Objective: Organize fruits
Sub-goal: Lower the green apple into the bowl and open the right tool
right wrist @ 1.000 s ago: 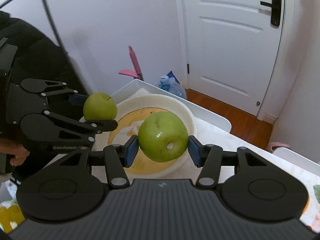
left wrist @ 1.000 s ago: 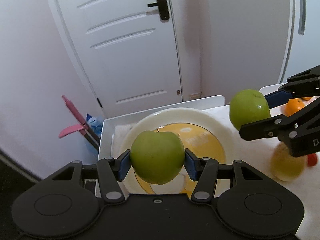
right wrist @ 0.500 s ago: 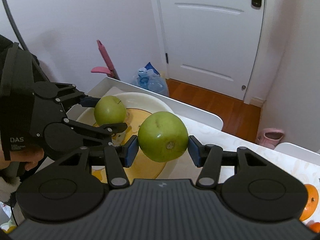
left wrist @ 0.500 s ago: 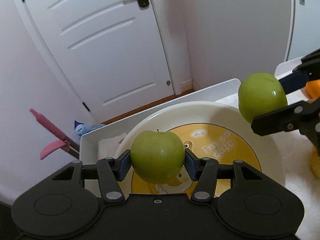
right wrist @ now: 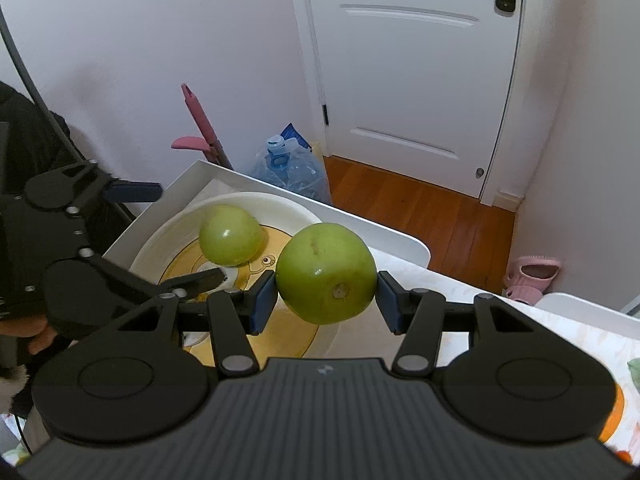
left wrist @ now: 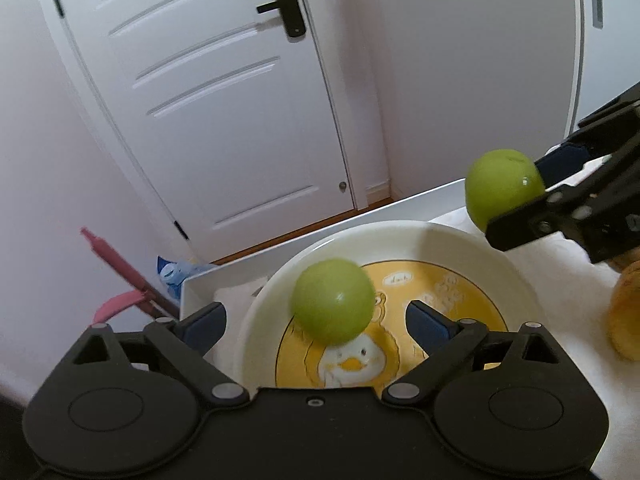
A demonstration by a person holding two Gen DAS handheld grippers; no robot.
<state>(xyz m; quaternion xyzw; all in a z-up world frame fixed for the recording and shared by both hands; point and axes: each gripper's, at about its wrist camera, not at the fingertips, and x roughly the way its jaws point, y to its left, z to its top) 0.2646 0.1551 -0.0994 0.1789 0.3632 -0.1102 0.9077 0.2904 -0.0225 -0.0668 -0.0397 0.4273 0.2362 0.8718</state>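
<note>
My left gripper is open over a white bowl with a yellow duck print. A green apple, motion-blurred, sits between its spread fingers, free of both pads, inside the bowl. The same apple shows in the bowl in the right wrist view, with the open left gripper beside it. My right gripper is shut on a second green apple above the bowl's near rim. That apple also shows at the right of the left wrist view.
The bowl stands on a white table with a raised edge. A yellowish fruit lies right of the bowl and an orange at the near right. Beyond the table are a door, a water bottle and a pink dustpan.
My left gripper has opened and let go of its apple, which now lies in the bowl. My right gripper still holds its apple and has come closer over the bowl.
</note>
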